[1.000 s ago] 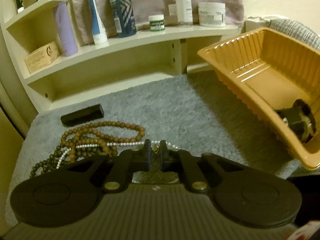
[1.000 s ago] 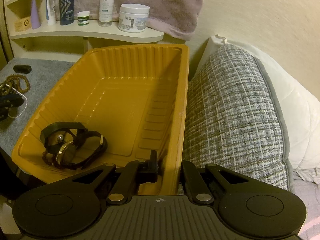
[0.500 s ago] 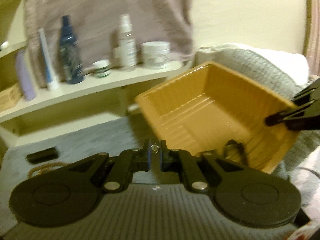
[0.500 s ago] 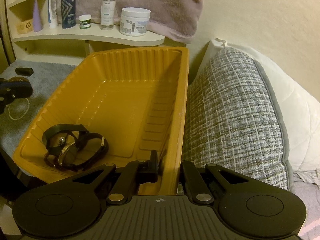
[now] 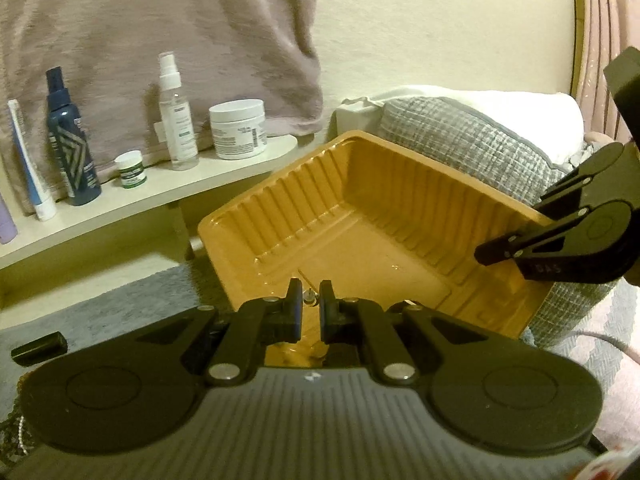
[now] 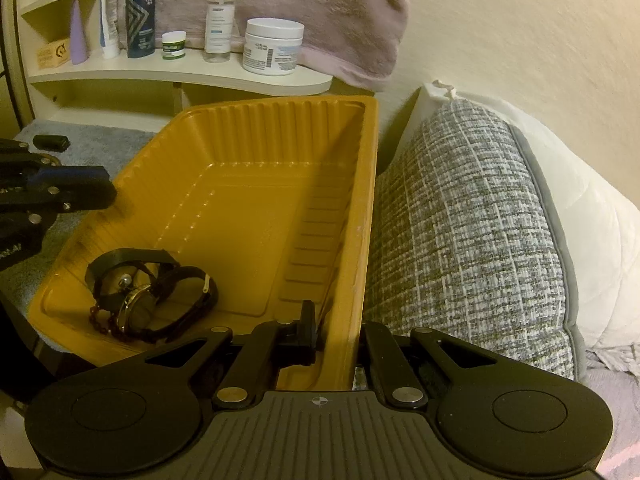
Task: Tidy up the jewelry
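Jewelry in tray: a dark watch (image 6: 138, 304), a black band (image 6: 120, 264) and a reddish-brown chain (image 6: 110, 326) are lying bunched in the near left corner of the yellow tray (image 6: 248, 200), touching one another.
Jewelry being carried: a small silvery piece (image 5: 309, 296) is sitting between the tips of the left gripper (image 5: 310, 310); it is too small to tell what it is.
Jewelry left outside: strands of beads (image 5: 16, 432) are showing at the lower left edge of the left wrist view, on the grey mat (image 5: 100, 304).
Left gripper: it is hovering over the tray's near edge, pointing into the tray, its fingers drawn close together and pinching the silvery piece with only a narrow gap between them. In the right wrist view it is reaching in from the left over the tray's left rim.
Right gripper (image 6: 338, 336): it is clamping the tray's right wall, one finger inside the tray and one outside, holding the tray tilted against the grey woven pillow (image 6: 460, 240).
Nearby: a small black case (image 5: 39, 349) is lying on the mat, well apart from the tray.
Behind: a shelf (image 6: 180, 76) is carrying a white jar (image 6: 274, 46), a clear spray bottle (image 6: 219, 16), a small green-banded jar (image 6: 174, 45), a dark blue bottle (image 6: 140, 12) and a white tube (image 6: 108, 16), with a mauve towel (image 6: 300, 4) hanging above.
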A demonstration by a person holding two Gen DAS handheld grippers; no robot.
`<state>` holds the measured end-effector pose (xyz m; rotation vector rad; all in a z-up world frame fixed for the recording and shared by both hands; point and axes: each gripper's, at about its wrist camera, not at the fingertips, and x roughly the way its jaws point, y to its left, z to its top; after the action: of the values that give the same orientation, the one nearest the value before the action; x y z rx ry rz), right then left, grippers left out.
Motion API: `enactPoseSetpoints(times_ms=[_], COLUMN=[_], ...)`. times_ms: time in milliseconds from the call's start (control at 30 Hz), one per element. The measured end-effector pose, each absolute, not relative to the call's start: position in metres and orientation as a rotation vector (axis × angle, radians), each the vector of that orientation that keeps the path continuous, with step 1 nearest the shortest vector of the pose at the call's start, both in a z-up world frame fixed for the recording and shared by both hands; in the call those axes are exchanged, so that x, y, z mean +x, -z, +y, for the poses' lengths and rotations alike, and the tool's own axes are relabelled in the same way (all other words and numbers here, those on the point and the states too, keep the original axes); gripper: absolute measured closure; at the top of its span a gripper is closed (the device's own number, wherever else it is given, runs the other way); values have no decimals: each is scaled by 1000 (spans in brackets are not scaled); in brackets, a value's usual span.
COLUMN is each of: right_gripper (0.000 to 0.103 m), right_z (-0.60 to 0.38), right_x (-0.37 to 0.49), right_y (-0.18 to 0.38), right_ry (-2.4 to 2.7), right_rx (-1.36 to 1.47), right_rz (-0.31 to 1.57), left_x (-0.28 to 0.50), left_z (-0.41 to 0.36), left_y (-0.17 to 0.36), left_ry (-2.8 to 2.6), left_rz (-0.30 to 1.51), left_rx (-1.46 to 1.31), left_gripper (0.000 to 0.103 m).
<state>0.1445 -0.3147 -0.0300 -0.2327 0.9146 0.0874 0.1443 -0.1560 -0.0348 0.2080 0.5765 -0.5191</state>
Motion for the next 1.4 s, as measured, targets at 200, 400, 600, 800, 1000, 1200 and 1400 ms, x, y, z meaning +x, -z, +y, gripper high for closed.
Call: enactPoseSetpoints(times_ms=[200, 400, 600, 800, 1000, 1200, 1400], right_gripper=[98, 98, 98, 98, 98, 98, 98], right_z=[-315, -316, -317, -316, -314, -314, -316], right_x=[144, 145, 146, 145, 145, 146, 147], right_y=[31, 32, 31, 32, 31, 31, 33], right_ry=[-88, -87, -89, -88, -88, -87, -86], right_rx=[-232, -231, -229, -236, -241, -246, -246], right_rz=[919, 922, 926, 925, 923, 927, 929], left_x=[147, 145, 145, 141, 132, 125, 124], left_z=[-163, -154, -130, -94, -54, -15, 6], left_y=[41, 38, 34, 34, 43, 58, 66], left_ry=[526, 505, 443, 343, 218, 106, 44], left_rz=[595, 581, 585, 596, 610, 650, 664], left_rx=[229, 214, 182, 156, 177, 169, 191], left_gripper=[77, 72, 72, 73, 73, 73, 73])
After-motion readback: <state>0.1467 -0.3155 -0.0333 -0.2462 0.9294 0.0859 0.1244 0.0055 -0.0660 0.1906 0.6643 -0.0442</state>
